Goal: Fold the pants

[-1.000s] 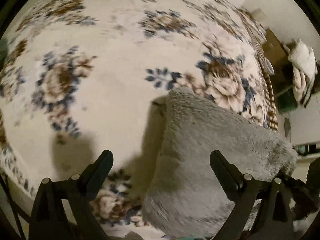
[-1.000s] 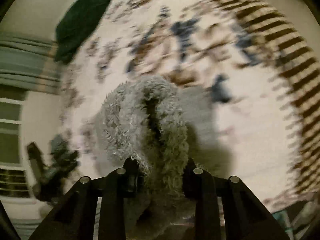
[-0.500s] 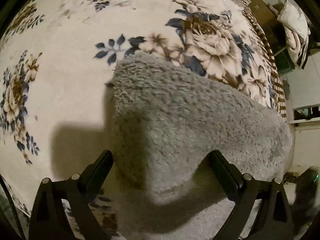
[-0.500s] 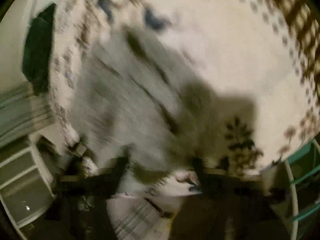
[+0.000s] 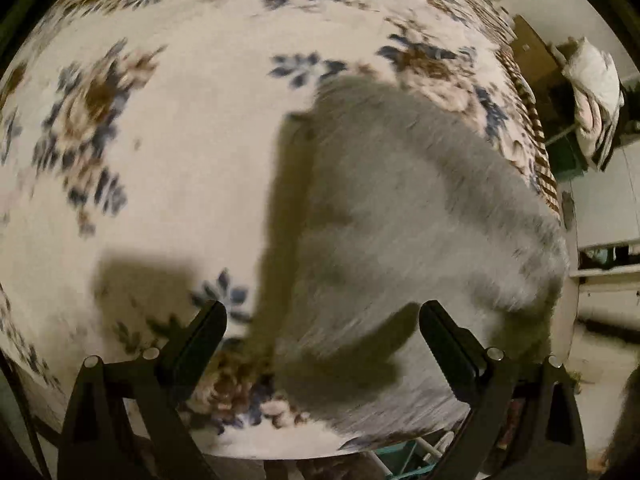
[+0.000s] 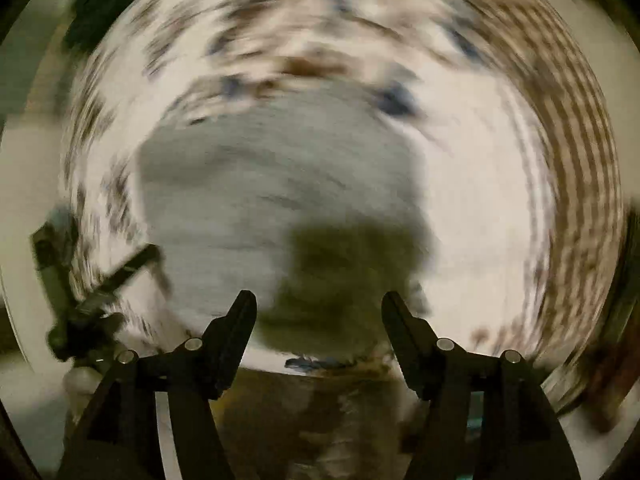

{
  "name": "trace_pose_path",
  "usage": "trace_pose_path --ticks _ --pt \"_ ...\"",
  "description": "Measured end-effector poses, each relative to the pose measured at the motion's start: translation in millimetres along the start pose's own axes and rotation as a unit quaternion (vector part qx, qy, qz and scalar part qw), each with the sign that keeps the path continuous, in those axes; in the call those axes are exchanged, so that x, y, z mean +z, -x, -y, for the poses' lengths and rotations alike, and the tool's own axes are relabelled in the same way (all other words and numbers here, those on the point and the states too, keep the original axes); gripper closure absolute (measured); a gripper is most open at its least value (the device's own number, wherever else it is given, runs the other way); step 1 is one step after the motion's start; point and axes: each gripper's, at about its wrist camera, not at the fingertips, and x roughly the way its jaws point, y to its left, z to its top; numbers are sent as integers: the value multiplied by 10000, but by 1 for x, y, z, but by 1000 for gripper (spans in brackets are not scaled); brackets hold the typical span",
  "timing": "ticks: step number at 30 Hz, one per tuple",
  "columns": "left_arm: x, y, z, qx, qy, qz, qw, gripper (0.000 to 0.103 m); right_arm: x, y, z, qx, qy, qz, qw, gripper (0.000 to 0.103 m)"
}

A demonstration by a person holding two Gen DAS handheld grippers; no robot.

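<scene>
The grey fluffy pants [image 5: 404, 216] lie folded in a thick bundle on the floral bedspread [image 5: 168, 128], near its front edge. My left gripper [image 5: 322, 320] is open and empty, held above the near end of the bundle. In the right wrist view, which is blurred by motion, the pants [image 6: 256, 184] lie flat on the spread, and my right gripper [image 6: 318, 312] is open and empty above their near edge. The left gripper also shows at the left of the right wrist view [image 6: 96, 292].
The bedspread's striped border [image 5: 532, 128] runs along the right edge of the bed. A dark garment [image 6: 104, 4] lies at the far left corner. A white pillow or bundle [image 5: 596, 92] sits on furniture beyond the bed. A teal rack [image 5: 404, 456] stands below the front edge.
My right gripper has let go of the pants and opened; the pants have dropped flat onto the spread. Both grippers have pulled back from the bundle.
</scene>
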Motion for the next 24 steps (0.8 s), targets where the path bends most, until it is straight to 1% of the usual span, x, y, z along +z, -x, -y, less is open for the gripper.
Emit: trace_pose_path --ticks 2,3,4,5,6,7,8,9,10,12,13,14,15,16,17,19,21,22,23,24 --pt "-9 -7 -14 -302 232 6 9993 9 39 -12 -61 -208 1001 -213 9945 35" --pt "-12 -9 -18 -482 279 59 9984 11 54 -16 -80 -249 1265 -263 9913 35" --pt "-14 -10 -19 -580 248 116 9979 14 74 -27 -109 -346 1715 -383 9838 35" --pt "-15 -11 -19 -637 173 165 9977 17 84 -36 -128 -447 1946 -453 9788 35" --pt "-16 -12 -19 -722 93 230 9971 23 94 -43 -148 -531 2172 -496 9734 35" --pt "-16 -13 -17 -810 13 303 9963 25 109 -61 -175 -678 2528 -622 9631 35" --pt "-15 -15 -17 -864 -44 336 9957 32 118 -75 -189 -797 2644 -756 9581 35" --pt "-15 -18 -16 -997 -84 346 9944 46 124 -90 -202 -932 2756 -929 9522 35" --pt "-15 -20 -16 -1183 -125 361 9922 54 131 -114 -216 -1132 2952 -1249 9404 33" --pt "-16 -22 -16 -1254 -236 429 9909 61 133 -144 -222 -1592 3149 -1534 9230 34" --pt "-19 -22 -18 -1362 -273 464 9892 62 133 -156 -224 -1866 3289 -1494 9136 44" --pt "-22 -22 -22 -1408 -244 474 9886 64 134 -160 -226 -1984 3343 -1460 9097 61" --pt "-26 -23 -27 -1483 -178 467 9877 65 136 -162 -225 -2039 3313 -1435 9100 70" --pt "-31 -23 -32 -1549 -95 460 9868 66 142 -162 -223 -2010 3156 -1384 9170 76" --pt "-40 -22 -38 -1603 -15 454 9860 66 148 -161 -222 -2019 3055 -1353 9206 80" --pt "-58 -24 -47 -1613 148 373 9861 67 158 -159 -221 -2118 2943 -1311 9227 83" --pt "-78 -35 -56 -1621 389 123 9859 68 163 -160 -222 -2279 2963 -1269 9188 84" --pt "-91 -41 -62 -1671 626 -7 9839 69 165 -160 -222 -2284 2904 -1284 9204 84" --pt "-96 -43 -65 -1660 753 -88 9832 71 165 -162 -222 -2277 2908 -1321 9198 85" --pt "-101 -45 -68 -1653 886 -144 9822 72 163 -162 -226 -2366 3013 -1308 9144 85"
